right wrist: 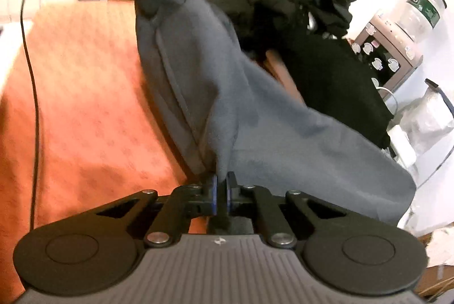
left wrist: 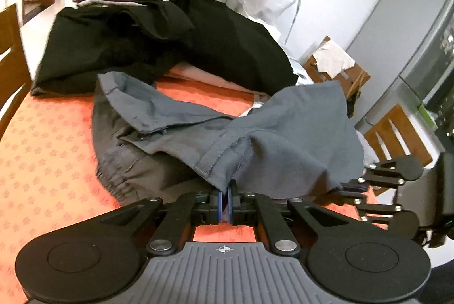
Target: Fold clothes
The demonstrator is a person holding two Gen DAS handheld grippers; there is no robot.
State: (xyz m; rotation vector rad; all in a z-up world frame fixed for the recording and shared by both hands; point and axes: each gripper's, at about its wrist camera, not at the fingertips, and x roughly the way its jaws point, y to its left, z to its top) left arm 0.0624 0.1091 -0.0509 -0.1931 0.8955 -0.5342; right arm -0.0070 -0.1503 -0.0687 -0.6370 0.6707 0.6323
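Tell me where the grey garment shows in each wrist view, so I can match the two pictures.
Left wrist view: the grey garment fills the centre, its hem pinched in the left gripper; its right edge meets the right gripper.
Right wrist view: the grey garment runs from top centre to lower right, clamped in the right gripper.
Shared landmark: the pile of black clothes behind it.

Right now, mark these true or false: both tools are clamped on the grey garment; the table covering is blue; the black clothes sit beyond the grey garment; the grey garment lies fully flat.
1. Both tools are clamped on the grey garment: true; left tool and right tool each pinch its fabric.
2. The table covering is blue: false; it is orange, patterned.
3. Black clothes sit beyond the grey garment: true.
4. The grey garment lies fully flat: false; the pinched edges are lifted off the covering.
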